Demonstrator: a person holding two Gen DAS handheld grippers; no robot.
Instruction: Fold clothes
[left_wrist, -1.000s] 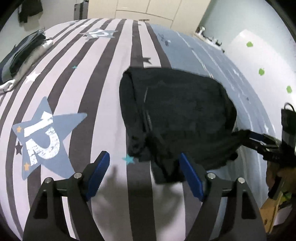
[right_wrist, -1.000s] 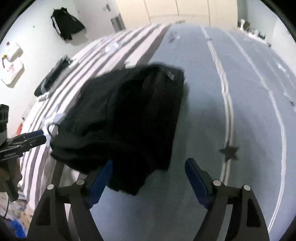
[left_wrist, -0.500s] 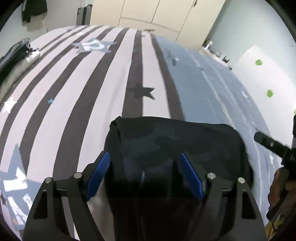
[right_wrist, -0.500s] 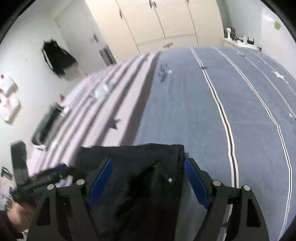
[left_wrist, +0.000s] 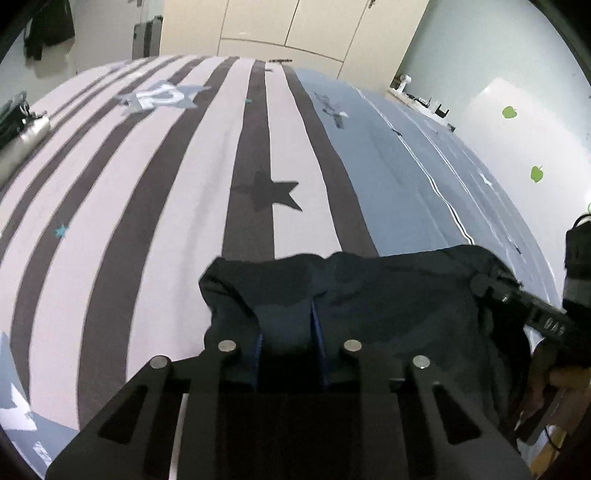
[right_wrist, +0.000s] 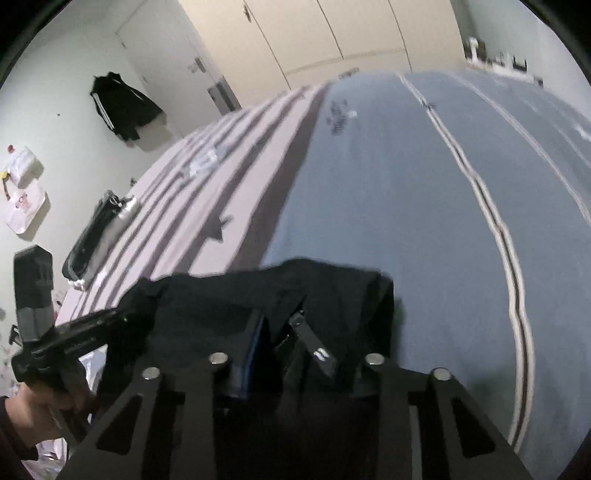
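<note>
A black garment (left_wrist: 388, 291) lies bunched at the near edge of the striped bed cover (left_wrist: 166, 203). My left gripper (left_wrist: 288, 332) has its jaws closing, and a fold of the black cloth is pinched between the blue pads. In the right wrist view the same garment (right_wrist: 221, 295) drapes over my right gripper (right_wrist: 306, 343), whose jaws are also closing with cloth and a zip pull (right_wrist: 317, 350) between them. Its right finger is hidden under the cloth. Each gripper shows at the side of the other's view, holding the garment's opposite end: right gripper (left_wrist: 495, 284), left gripper (right_wrist: 122, 317).
A stack of dark folded clothes (right_wrist: 99, 232) sits at the bed's left edge. A black jacket (right_wrist: 122, 107) hangs on the left wall. Wardrobe doors (left_wrist: 295, 26) stand beyond the bed. A person's hand (right_wrist: 44, 402) holds the left tool.
Both grippers came forward over the black garment and sank onto it. Their jaws went from wide apart to nearly together, with cloth caught between them.
</note>
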